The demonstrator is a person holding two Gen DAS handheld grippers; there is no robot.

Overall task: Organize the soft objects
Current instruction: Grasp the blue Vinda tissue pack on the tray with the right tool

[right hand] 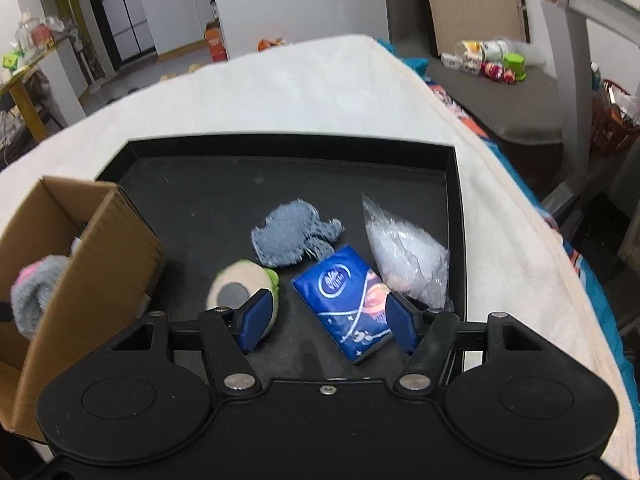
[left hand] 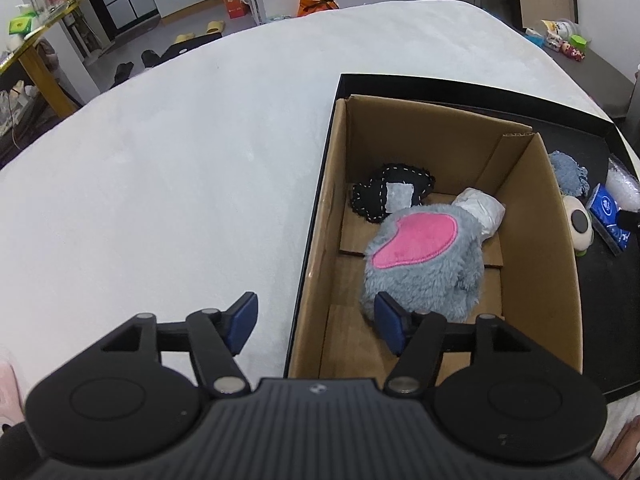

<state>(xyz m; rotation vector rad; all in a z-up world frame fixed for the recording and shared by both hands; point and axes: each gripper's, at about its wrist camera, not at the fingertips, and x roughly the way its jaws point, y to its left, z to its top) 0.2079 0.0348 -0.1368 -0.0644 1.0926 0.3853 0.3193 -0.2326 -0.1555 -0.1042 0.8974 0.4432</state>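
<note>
A cardboard box (left hand: 552,216) stands in a black tray (right hand: 280,168) on the white bed. Inside the box lie a grey plush with a pink patch (left hand: 424,264), a black stitched fabric piece (left hand: 384,192) and a white wrapped bundle (left hand: 480,208). My left gripper (left hand: 316,326) hangs open over the box's near left wall, nothing between its pads. My right gripper (right hand: 326,318) is open above the tray, over a blue tissue pack (right hand: 346,302). Beside the pack lie a cream and green plush (right hand: 236,290), a blue-grey cloth (right hand: 292,236) and a clear bag of white filling (right hand: 408,256).
The white bed cover (left hand: 180,168) spreads left of the box. Beyond the bed stand a yellow table (left hand: 28,48) with jars and an orange box (left hand: 234,0). A dark side surface (right hand: 512,100) with small items lies to the right.
</note>
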